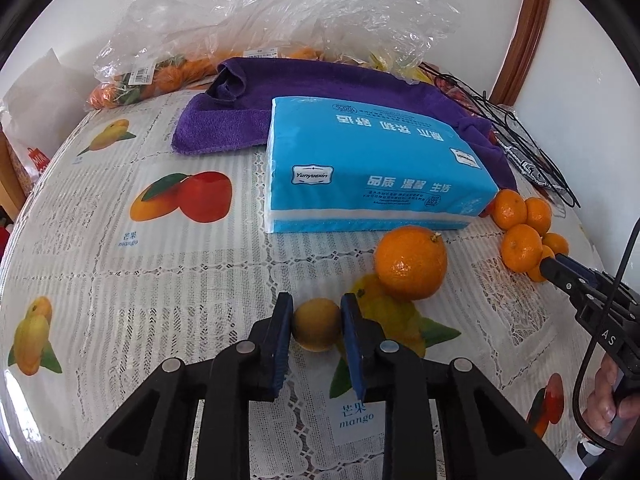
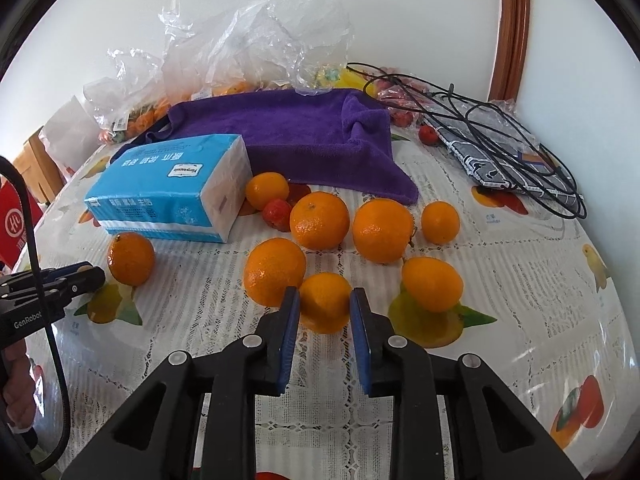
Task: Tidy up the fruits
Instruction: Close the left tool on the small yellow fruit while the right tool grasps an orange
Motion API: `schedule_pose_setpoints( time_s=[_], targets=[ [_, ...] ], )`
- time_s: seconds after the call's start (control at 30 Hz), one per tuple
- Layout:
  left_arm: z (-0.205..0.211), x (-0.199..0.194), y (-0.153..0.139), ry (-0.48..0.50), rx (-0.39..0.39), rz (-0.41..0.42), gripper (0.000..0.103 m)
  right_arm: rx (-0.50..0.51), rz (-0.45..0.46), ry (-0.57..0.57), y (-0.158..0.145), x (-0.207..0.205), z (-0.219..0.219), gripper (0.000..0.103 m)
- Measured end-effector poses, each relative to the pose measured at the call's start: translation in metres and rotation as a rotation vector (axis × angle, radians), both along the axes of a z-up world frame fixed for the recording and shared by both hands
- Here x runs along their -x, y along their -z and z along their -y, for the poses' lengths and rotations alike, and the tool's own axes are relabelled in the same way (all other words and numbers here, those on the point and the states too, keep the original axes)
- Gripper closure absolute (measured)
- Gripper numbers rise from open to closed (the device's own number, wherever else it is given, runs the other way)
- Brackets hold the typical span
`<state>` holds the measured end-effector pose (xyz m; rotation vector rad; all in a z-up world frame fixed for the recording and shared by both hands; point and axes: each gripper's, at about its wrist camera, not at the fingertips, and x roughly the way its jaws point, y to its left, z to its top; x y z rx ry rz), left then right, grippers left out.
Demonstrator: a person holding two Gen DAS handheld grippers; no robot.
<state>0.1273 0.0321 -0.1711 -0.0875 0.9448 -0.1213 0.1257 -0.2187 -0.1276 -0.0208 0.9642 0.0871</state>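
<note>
Left wrist view: the left tongs (image 1: 316,318) are closed on a small yellow-orange fruit (image 1: 316,330), its sides pressed between the two blue pads, low over the table (image 1: 120,280) with its lace-and-fruit-print cover. Just beyond sits a large orange (image 1: 411,263), stem up, apart from the tongs. Behind it lies a blue tissue pack (image 1: 372,168), resting partly on a purple towel (image 1: 288,100). To the right of the pack a cluster of small mandarins (image 1: 524,232) lies bunched together, and the right tongs (image 1: 554,270) reach in at its near edge; from here I cannot tell how their jaws stand. Clear plastic bags (image 1: 240,12) with more fruit fill the far side, and black cables (image 1: 520,136) lie at the far right.

Right wrist view: the right tongs (image 2: 325,304) stand around a mandarin (image 2: 325,302), both pads against or very near its sides as it rests on the table (image 2: 520,300); whether they actually grip it cannot be told. Six more oranges surround it, among them one (image 2: 274,271) just left, one (image 2: 432,284) to the right and one (image 2: 382,230) beyond. A small red fruit (image 2: 278,214) lies near the tissue pack (image 2: 172,188). The purple towel (image 2: 288,136) spreads behind. At the left edge the left tongs (image 2: 86,274) show, close to the large orange (image 2: 131,258).
</note>
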Motion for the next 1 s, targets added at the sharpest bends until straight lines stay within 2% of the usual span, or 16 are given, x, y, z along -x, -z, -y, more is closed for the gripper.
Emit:
schedule_pose_setpoints(
  time_s=[0.2,0.3,0.57,1.0],
  targets=[
    [0.001,0.002,0.001,0.001,-0.011,0.012,0.079,-0.035,-0.041,0.011,0.017,-0.005,0.008,0.073],
    [0.003,0.001,0.001,0.006,-0.021,0.013,0.079,-0.043,-0.028,0.018,0.018,-0.007,0.01,0.068],
    [0.002,0.001,0.0,0.003,-0.019,0.008,0.079,-0.09,-0.022,0.032,0.021,-0.018,0.016,0.069],
    [-0.002,0.008,-0.013,0.004,0.012,0.019,0.079,-0.092,0.019,0.042,-0.005,0.006,0.014,0.069]
  ],
)
